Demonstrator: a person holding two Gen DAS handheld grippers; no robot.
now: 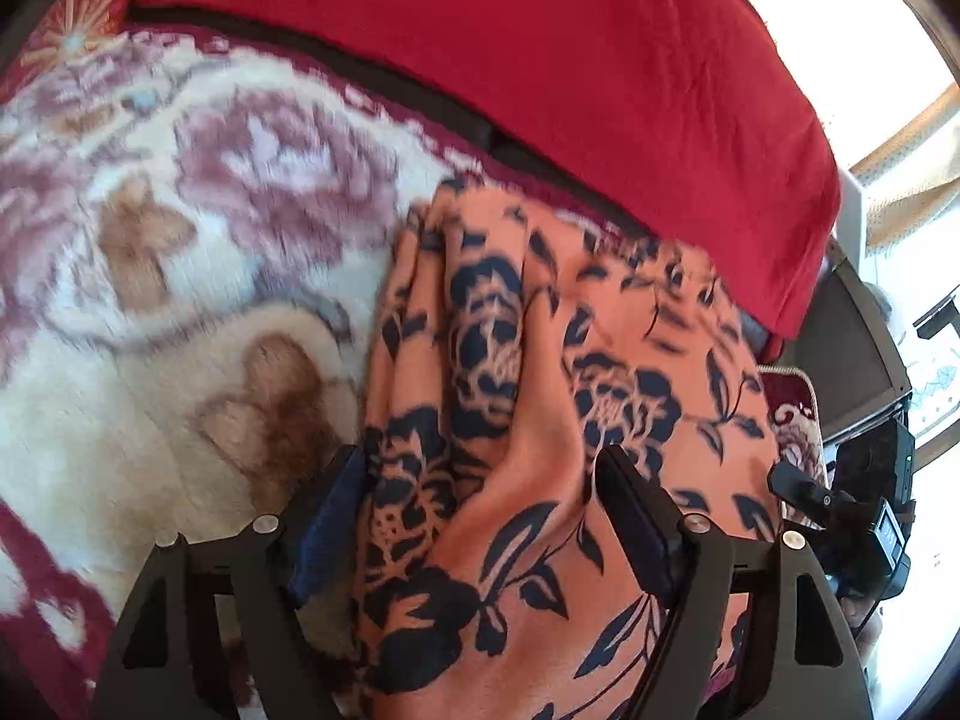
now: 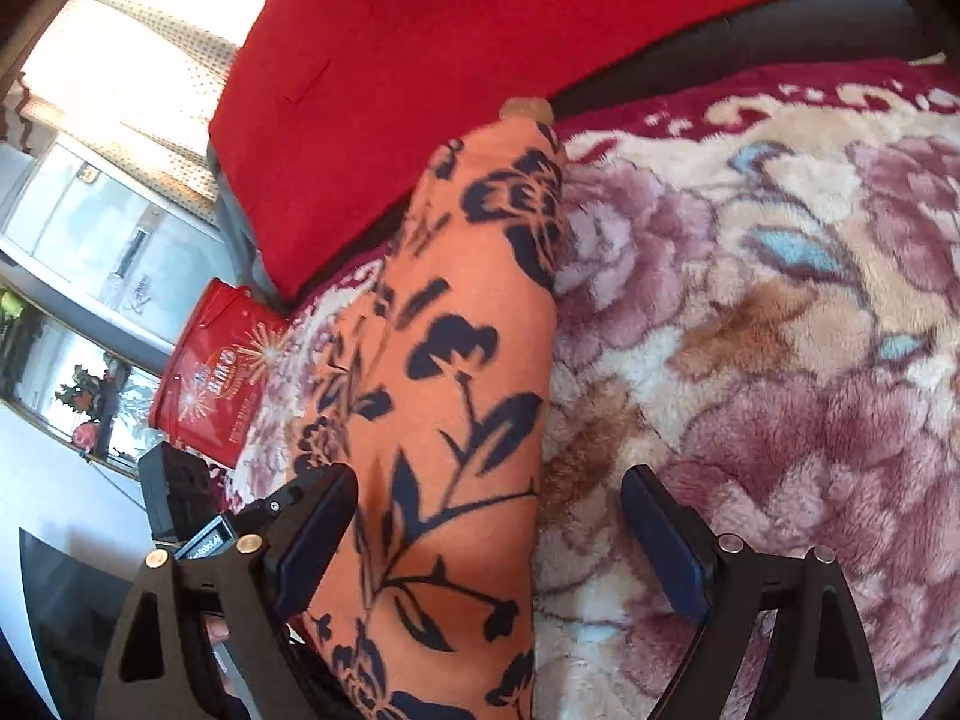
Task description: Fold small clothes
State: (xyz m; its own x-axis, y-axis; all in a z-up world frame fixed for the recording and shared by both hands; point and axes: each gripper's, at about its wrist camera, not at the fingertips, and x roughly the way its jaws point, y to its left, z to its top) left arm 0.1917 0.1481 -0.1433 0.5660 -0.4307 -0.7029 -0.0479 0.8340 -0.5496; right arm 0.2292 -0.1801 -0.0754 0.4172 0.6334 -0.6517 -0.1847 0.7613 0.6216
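Two grippers are working over one orange garment with a dark blue flower print, and both are standing with their jaws wide apart, gripping nothing. The left gripper [image 1: 480,516] is hovering over the garment [image 1: 540,390] with its fingers straddling a raised fold of the cloth; the pads are not pressing on it, and the left-hand finger [image 1: 327,516] is lying along the garment's edge where it is meeting the blanket. The right gripper [image 2: 486,546] is likewise spread, with one finger [image 2: 312,540] sitting over the orange cloth and the other [image 2: 666,546] over the blanket, so that the garment's long straight edge is running up between them. In the left wrist view the garment is spreading broad and rumpled, with creases fanning away from the tool toward a red cushion [image 1: 540,60] behind it, and the other gripper is showing as a dark shape at the right edge. In the right wrist view the garment [image 2: 456,360] is looking like a narrow folded strip stretching away from the tool toward that same red cushion [image 2: 480,30], with a small tan bit peeking out at its far tip. The plush blanket [image 2: 780,330], cream with pink flowers and a dark red border, is lying under everything. Only the right wrist view is showing a red box with gold print [image 2: 210,372] beside the blanket and a bright window beyond it.
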